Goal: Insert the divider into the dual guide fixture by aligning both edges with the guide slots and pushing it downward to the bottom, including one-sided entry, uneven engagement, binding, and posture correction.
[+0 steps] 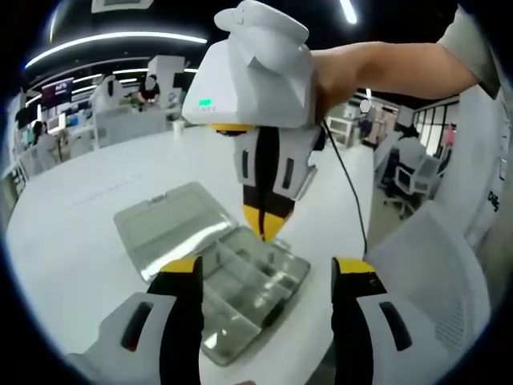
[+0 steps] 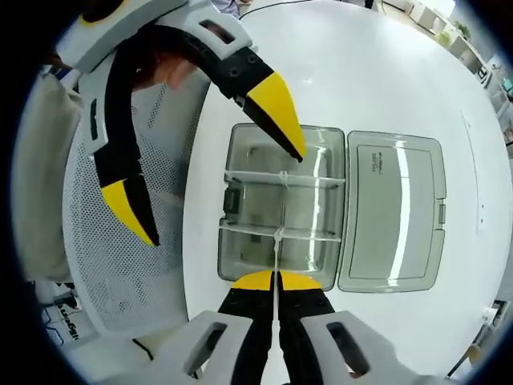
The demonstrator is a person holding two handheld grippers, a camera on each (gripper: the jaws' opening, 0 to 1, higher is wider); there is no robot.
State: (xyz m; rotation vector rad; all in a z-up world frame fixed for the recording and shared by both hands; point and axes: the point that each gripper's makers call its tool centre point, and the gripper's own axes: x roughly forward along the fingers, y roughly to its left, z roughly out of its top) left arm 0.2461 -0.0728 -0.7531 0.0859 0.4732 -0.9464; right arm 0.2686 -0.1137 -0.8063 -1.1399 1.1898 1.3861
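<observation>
right gripper (image 2: 276, 281): own view, 6 o'clock; yellow-tipped jaws pinched narrow on the divider, thin clear strip standing edge-on between them
divider (image 2: 277, 250): clear plastic strip, runs from the jaws toward 12 o'clock, over the near wall of the organizer box and into it, meets the nearer cross partition; seating depth in the slots can't tell
right gripper, left gripper view (image 1: 266, 223): comes in from 12 o'clock, tips down on the far edge of the box; a bare forearm behind it toward 2 o'clock
left gripper (image 1: 266, 277): own view, jaws rise at 7 and 5 o'clock, spread wide, nothing between them, box seen through the gap
left gripper, right gripper view (image 2: 220, 196): enters at 10 o'clock, jaws wide apart; upper tip over the far-left part of the box, contact unclear; lower tip off the table edge, over the mesh chair
organizer box (image 2: 282, 210): clear, compartmented, centre of view; two cross partitions inside; near the round table edge
lid (image 2: 394, 210): flipped open flat at 3 o'clock, hinged to the box
table (image 2: 385, 72): white, round, runs to 12–3 o'clock
mesh chair (image 2: 128, 265): white, 8 o'clock, beside the table
far: office desks, chairs, ceiling light strips in left gripper view, 9–11 o'clock
</observation>
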